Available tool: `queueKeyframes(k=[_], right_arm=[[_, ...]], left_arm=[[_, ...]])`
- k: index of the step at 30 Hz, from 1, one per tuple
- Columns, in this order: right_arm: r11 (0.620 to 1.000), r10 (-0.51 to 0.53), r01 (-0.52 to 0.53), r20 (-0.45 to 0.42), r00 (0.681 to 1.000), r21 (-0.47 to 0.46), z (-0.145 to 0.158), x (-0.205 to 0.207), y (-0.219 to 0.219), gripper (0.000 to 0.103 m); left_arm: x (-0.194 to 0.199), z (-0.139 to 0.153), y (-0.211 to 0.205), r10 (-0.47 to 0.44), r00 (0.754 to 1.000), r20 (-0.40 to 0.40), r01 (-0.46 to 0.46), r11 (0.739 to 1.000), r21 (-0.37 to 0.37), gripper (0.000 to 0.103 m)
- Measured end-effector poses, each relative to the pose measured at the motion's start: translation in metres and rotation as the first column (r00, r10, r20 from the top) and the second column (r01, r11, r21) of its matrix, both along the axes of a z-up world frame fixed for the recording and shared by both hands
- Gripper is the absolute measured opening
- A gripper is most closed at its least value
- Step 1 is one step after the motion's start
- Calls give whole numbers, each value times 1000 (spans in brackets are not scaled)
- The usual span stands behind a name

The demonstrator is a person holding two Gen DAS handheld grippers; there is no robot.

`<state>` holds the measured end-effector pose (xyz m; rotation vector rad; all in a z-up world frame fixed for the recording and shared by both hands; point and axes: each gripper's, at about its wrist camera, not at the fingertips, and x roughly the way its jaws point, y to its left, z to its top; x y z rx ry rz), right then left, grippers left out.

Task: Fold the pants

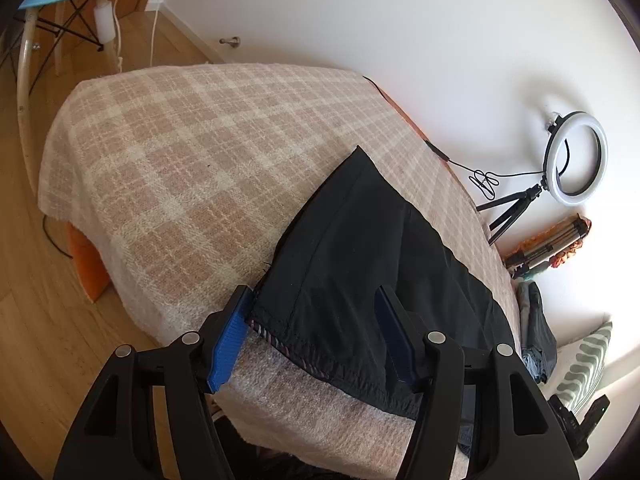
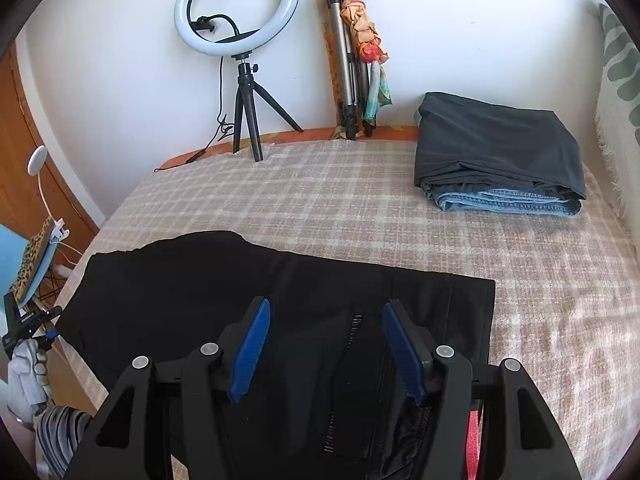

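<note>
Beside the ring light: one folded tripod; two stacked folded garments, possibly more; one black pants

Both grippers, left gripper and right gripper, are black plastic with blue ribbed pads, silver screws; white glove, striped sleeve.

The pants lie spread on the bed at its near edge, a stack of folded clothes sits further back to the right, and behind the bed by the wall stand a ring light and, to its right, a folded tripod.
</note>
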<state>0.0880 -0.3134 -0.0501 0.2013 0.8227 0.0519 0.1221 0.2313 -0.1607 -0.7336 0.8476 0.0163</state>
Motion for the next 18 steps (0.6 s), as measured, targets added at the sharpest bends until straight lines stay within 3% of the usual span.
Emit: queueKeyframes(k=[3, 6, 10, 13, 14, 16, 18], right_arm=[[1000, 19, -19, 8, 1000, -1, 7, 0, 10, 62], [999, 41, -41, 8, 999, 5, 12, 2, 19, 62], [997, 73, -73, 5, 997, 1, 15, 8, 36, 62], [995, 103, -103, 1, 995, -6, 16, 14, 52, 62], [993, 115, -115, 0, 993, -8, 16, 15, 58, 62], [991, 137, -137, -3, 991, -11, 18, 17, 69, 62], [987, 160, -160, -5, 987, -13, 19, 20, 81, 62]], left_arm=[[5, 2, -5, -5, 1000, 25, 4, 1000, 23, 60], [7, 3, -7, -15, 999, 48, 13, 999, 29, 39], [6, 4, -11, -30, 996, 79, 25, 997, 72, 29], [6, 2, -10, -28, 997, 72, 21, 995, 97, 30], [6, 2, -9, -15, 998, 65, 8, 994, 106, 33], [8, -2, -6, 6, 998, 66, -12, 996, 94, 53], [8, -6, -2, 29, 996, 90, -34, 998, 59, 52]])
